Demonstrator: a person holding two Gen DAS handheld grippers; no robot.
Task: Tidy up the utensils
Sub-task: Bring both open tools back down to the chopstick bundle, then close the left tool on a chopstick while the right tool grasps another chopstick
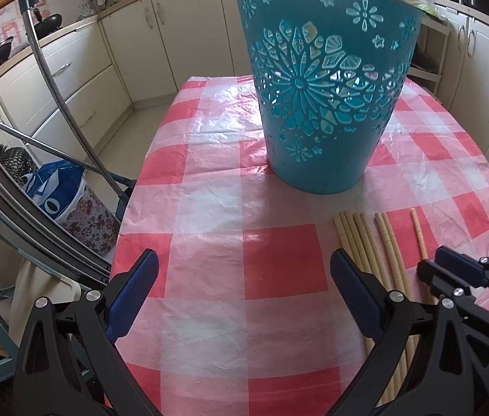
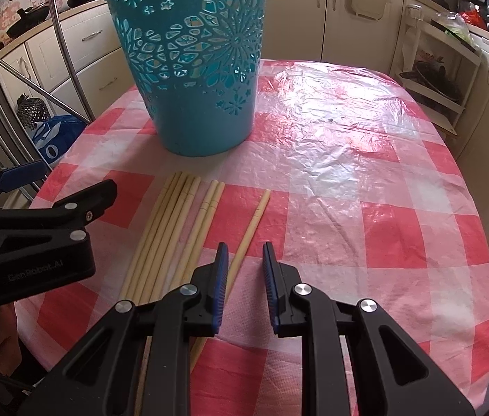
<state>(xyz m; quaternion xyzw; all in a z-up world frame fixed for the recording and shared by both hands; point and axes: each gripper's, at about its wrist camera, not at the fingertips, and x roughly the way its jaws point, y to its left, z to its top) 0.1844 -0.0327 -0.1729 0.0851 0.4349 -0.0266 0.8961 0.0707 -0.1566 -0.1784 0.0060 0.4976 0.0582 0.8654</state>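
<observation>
A teal cut-out basket (image 1: pixel 324 86) (image 2: pixel 192 69) stands upright on the red-and-white checked tablecloth (image 1: pixel 209 173) (image 2: pixel 348 173). Several pale wooden chopsticks (image 1: pixel 366 242) (image 2: pixel 168 228) lie side by side in front of it, one single chopstick (image 2: pixel 255 215) a little apart on the right. My left gripper (image 1: pixel 244 260) (image 2: pixel 67 178) is wide open over bare cloth, left of the chopsticks. My right gripper (image 2: pixel 245 253) (image 1: pixel 477 263) hovers low over the near part of the chopsticks, jaws narrowly apart with nothing between them. The single chopstick runs under its left finger (image 2: pixel 222 270).
The table's left edge (image 1: pixel 130 208) drops to the floor, where a flowered bin (image 1: pixel 88 222) with a blue bag (image 1: pixel 53 187) stands beside slanted metal poles (image 1: pixel 60 104). Cream cabinets (image 1: pixel 182 34) ring the room. A white open shelf (image 2: pixel 435 69) stands at right.
</observation>
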